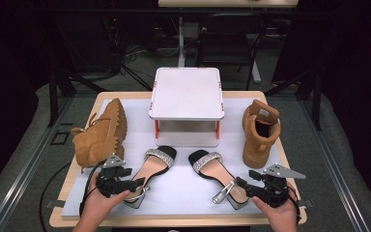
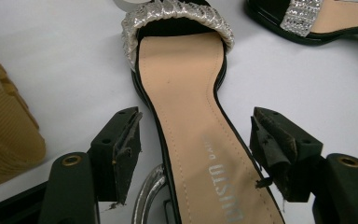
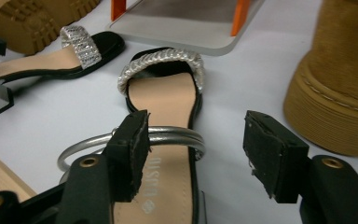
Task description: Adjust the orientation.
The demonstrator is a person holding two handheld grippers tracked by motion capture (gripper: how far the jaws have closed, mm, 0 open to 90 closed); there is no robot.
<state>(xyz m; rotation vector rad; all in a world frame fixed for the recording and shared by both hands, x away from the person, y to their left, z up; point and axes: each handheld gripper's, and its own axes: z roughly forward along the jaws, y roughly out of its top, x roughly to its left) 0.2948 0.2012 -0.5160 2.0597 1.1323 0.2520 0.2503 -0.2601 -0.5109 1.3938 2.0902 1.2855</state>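
Left sandal [image 1: 149, 171], lower left of centre on the tabletop [image 1: 183, 193], heel between the parted, untouching jaws of the left tongs [image 1: 136, 183]; right sandal [image 1: 218, 178], lower right of centre, heel strap between the open jaws of the right tongs [image 1: 244, 183]; tan boot [image 1: 101, 133] on its side, left; second boot [image 1: 260, 133] upright, right; white stand [image 1: 187, 104], upper centre.

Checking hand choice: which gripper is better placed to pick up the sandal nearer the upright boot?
Right. The right gripper has open jaws straddling that sandal; the left gripper sits at the other sandal.
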